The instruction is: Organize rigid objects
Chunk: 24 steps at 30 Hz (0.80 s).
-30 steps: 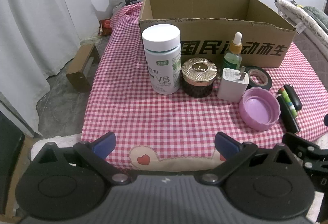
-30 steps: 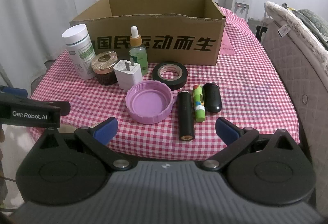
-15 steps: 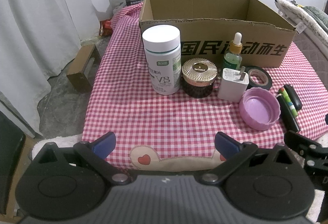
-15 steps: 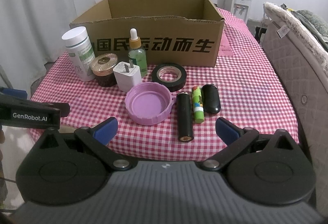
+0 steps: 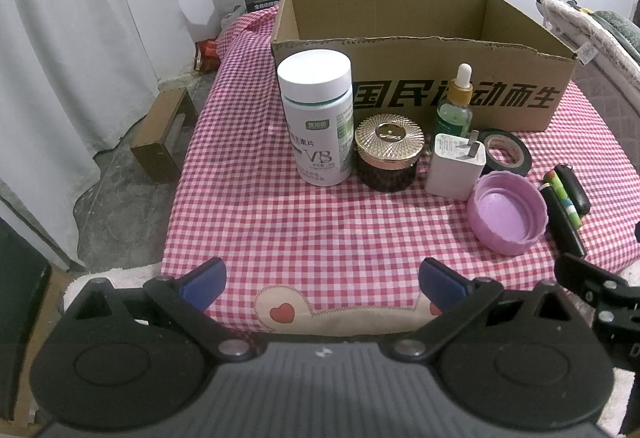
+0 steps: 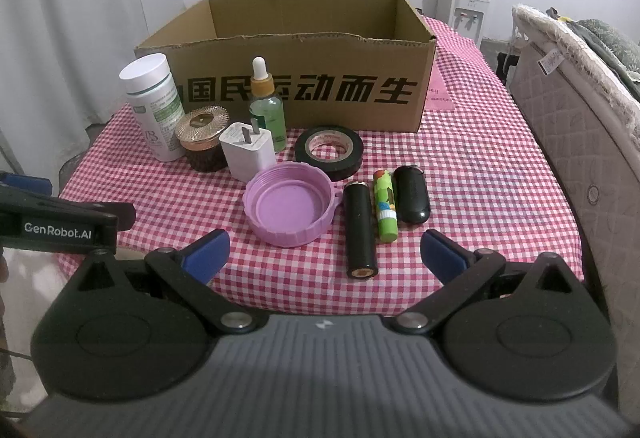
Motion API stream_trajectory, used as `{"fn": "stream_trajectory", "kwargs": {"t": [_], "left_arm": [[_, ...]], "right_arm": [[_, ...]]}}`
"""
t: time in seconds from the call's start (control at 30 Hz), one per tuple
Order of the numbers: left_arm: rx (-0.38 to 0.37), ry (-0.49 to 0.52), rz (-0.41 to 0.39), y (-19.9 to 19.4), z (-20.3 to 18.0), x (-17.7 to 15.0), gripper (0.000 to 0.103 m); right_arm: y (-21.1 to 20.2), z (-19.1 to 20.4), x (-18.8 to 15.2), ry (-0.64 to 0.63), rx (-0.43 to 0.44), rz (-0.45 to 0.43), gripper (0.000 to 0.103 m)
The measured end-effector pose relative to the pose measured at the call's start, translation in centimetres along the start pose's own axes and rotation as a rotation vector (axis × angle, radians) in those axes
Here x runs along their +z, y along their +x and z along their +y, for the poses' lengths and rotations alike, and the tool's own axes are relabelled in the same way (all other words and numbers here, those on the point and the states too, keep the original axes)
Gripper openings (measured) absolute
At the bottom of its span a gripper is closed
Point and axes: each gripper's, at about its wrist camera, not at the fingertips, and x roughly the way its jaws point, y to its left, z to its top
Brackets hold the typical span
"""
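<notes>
- Left fingers [image 5: 322, 284] spread wide, gripping nothing; right fingers [image 6: 324, 252] likewise apart and empty, short of the worktop [image 6: 480, 173]
- Nearest: purple lid [image 6: 290, 209], black cylinder [image 6: 361, 230], green tube [image 6: 385, 209]
- Beyond: cardboard box [image 6: 296, 93], seemingly unfilled; sorting apparently not begun

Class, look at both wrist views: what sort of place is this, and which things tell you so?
Probably a room in a home, perhaps a bedroom: a quilted mattress stands beside the table with its checked tablecloth, a water dispenser sits in the corner, and white curtains hang nearby.
</notes>
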Motion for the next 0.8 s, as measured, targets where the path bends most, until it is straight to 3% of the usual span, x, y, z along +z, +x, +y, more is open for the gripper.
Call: {"fn": "stream_trajectory", "kwargs": {"t": [0.8], "left_arm": [[0.001, 0.029, 0.038, 2.0, -0.4, 1.7, 0.103]], "right_arm": [[2.0, -0.5, 1.1, 0.037, 0.008, 0.02, 0.102]]}}
